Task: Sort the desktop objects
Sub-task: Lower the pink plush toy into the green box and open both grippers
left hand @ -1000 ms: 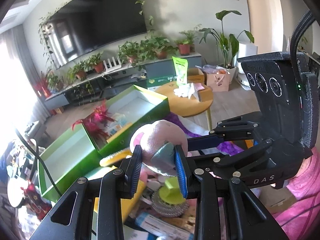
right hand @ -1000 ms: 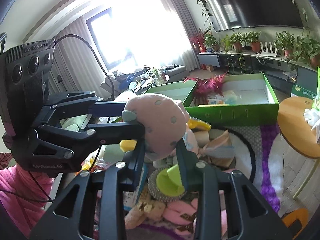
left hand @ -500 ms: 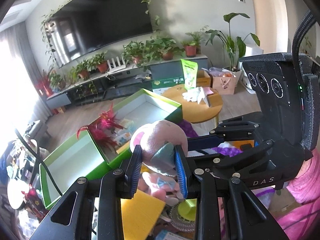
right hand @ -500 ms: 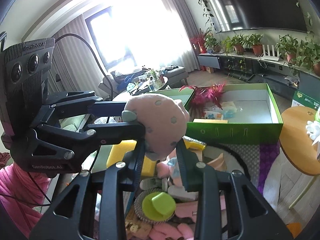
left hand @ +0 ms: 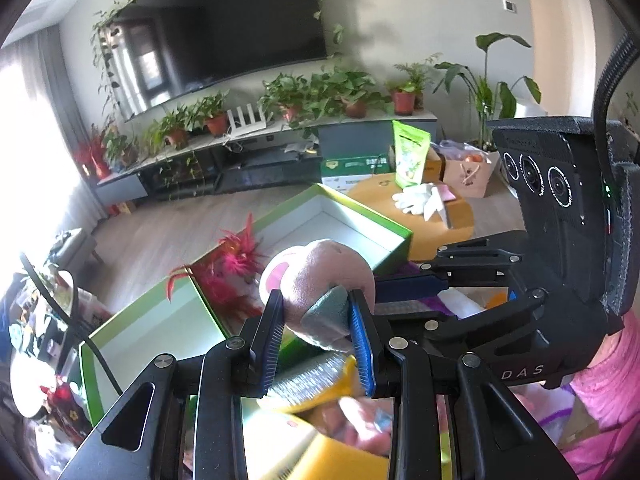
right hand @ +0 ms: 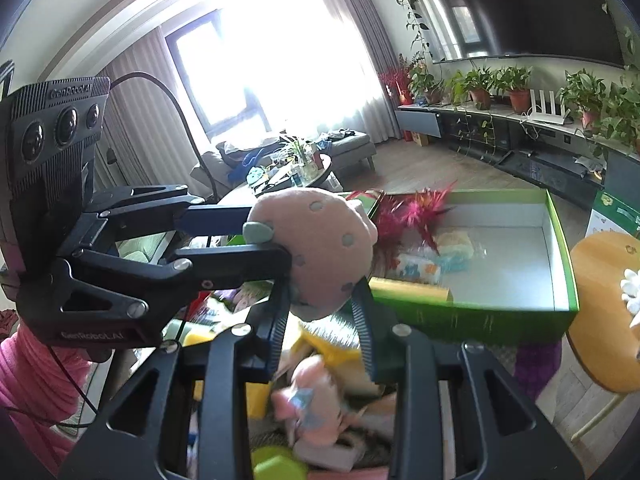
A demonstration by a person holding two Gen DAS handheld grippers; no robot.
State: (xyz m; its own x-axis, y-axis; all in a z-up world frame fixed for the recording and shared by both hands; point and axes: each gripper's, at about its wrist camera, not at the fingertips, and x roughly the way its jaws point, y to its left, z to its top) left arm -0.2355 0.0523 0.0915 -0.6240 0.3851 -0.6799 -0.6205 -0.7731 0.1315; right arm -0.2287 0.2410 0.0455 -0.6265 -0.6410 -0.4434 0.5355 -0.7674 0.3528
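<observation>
Pink spotted plush toy (right hand: 324, 252): pinched by both your left tongs (left hand: 320, 324) and right tongs (right hand: 320, 312), now carried up off the cluttered surface and nearer the green box (right hand: 560, 240), so next comes its drop-off there.

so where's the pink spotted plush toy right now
The pink spotted plush toy is gripped by both grippers, left and right, above the clutter, near the green box.
</observation>
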